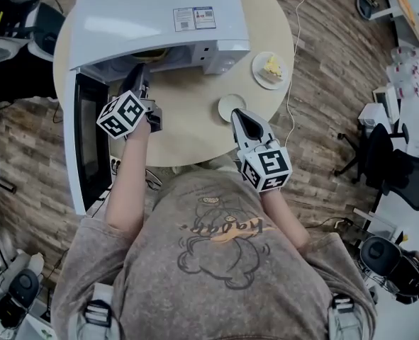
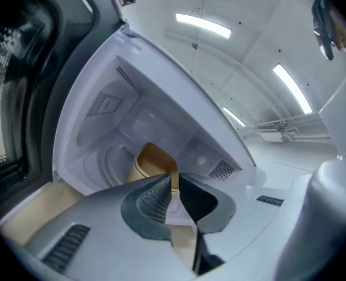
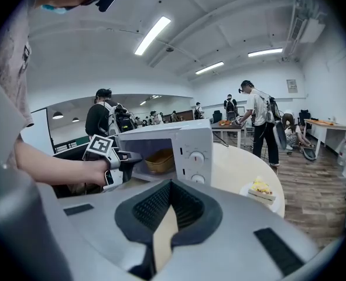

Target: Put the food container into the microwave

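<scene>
A tan round food container (image 2: pixel 152 160) sits inside the open white box-shaped microwave (image 1: pixel 152 13). The left gripper (image 2: pixel 174 183) is at the microwave's mouth, jaws clenched on nothing. The right gripper (image 3: pixel 170 186) is in front of the microwave, jaws likewise clenched and empty. The left gripper would best back straight out, avoiding the microwave's sill and dark open door (image 1: pixel 88 140). The round beige worktop (image 1: pixel 188 119) offers room in front.

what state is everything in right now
microwave: door open, swung to the left
container: inside the microwave, uncovered, held by its rim
left gripper: shut on the container's rim, at the microwave's mouth
right gripper: shut, empty
</scene>
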{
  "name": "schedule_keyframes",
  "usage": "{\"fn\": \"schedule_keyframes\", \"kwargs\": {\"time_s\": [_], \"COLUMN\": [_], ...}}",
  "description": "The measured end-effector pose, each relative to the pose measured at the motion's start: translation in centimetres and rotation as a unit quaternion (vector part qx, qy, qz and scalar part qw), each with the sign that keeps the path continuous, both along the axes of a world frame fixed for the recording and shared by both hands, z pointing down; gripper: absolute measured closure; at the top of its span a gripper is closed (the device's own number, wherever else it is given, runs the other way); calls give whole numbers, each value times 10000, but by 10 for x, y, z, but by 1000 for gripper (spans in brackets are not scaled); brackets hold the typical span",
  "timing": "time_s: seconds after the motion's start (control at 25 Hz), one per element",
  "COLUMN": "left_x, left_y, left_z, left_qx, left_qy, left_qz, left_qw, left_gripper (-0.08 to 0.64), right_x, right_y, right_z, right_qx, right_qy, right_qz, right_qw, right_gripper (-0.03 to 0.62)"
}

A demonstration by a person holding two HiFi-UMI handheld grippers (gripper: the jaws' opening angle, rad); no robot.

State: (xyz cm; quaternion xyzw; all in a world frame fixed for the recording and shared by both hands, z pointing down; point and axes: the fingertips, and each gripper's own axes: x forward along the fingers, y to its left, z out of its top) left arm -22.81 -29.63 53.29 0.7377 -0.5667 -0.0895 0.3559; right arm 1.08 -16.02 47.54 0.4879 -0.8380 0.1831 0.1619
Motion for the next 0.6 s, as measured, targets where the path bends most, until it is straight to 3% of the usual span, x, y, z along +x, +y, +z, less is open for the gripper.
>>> {"fn": "schedule_keyframes", "kwargs": {"time_s": [0.32, 0.44, 0.6], "left_x": [14, 17, 13], "left_y": [41, 60, 86], "left_z": [-24, -39, -61], "left_qx": [233, 328, 485], "left_qy": [-469, -784, -926], "left_qz": [517, 655, 637], "left_qw": [9973, 9942, 9925], "left_gripper": [499, 499, 499], "right_x": [0, -3, -10], "right_y": [27, 29, 32], "right_z": [0, -1, -4], "right_qx": [89, 145, 244], "right_qy": [6, -42, -142], "right_qz": [131, 5, -229], "right_qw": [9999, 9999, 9993], "right_gripper": [592, 592, 592]}}
